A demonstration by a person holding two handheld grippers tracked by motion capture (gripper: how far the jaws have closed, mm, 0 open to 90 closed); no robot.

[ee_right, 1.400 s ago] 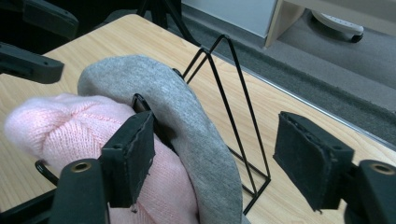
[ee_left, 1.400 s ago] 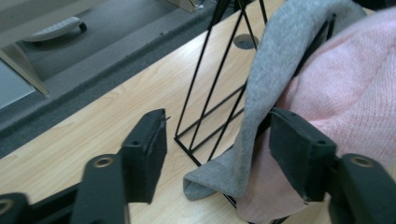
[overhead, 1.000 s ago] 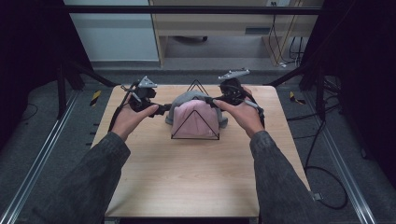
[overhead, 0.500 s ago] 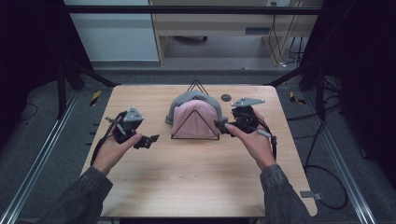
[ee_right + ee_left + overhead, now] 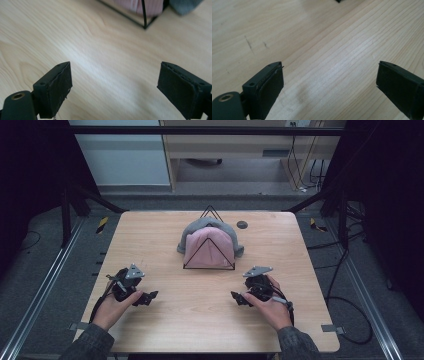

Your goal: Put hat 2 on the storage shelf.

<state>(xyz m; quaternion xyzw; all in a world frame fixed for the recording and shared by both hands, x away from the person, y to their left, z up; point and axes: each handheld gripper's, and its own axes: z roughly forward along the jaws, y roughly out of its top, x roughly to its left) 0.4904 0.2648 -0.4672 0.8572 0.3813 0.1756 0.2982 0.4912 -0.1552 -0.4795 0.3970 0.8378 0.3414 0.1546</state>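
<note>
A black wire stand [image 5: 210, 208] stands at the middle back of the wooden table [image 5: 200, 325]. A pink cloth [image 5: 207, 245] hangs over it, with a grey cloth [image 5: 210, 224] draped behind and around that. My left gripper [image 5: 148, 297] rests low at the front left, open, with bare wood between its jaws [image 5: 329, 67]. My right gripper [image 5: 236, 298] sits at the front right, open and empty [image 5: 115, 66]. Both pairs of jaws have just been opening. The right gripper view catches the stand's corner [image 5: 144, 15], the pink cloth [image 5: 150, 6] and the grey cloth [image 5: 185, 6] farther off.
A small dark round spot [image 5: 242, 224] lies on the table right of the stand. Black frame bars [image 5: 200, 130] and dark curtains ring the table. Cables [image 5: 345, 300] trail on the floor at the right. A cabinet [image 5: 225, 150] stands behind.
Both hands have drawn back from the cloth-covered stand toward the near edge and sunk to the tabletop, spreading apart. The stand and cloths stay put.
</note>
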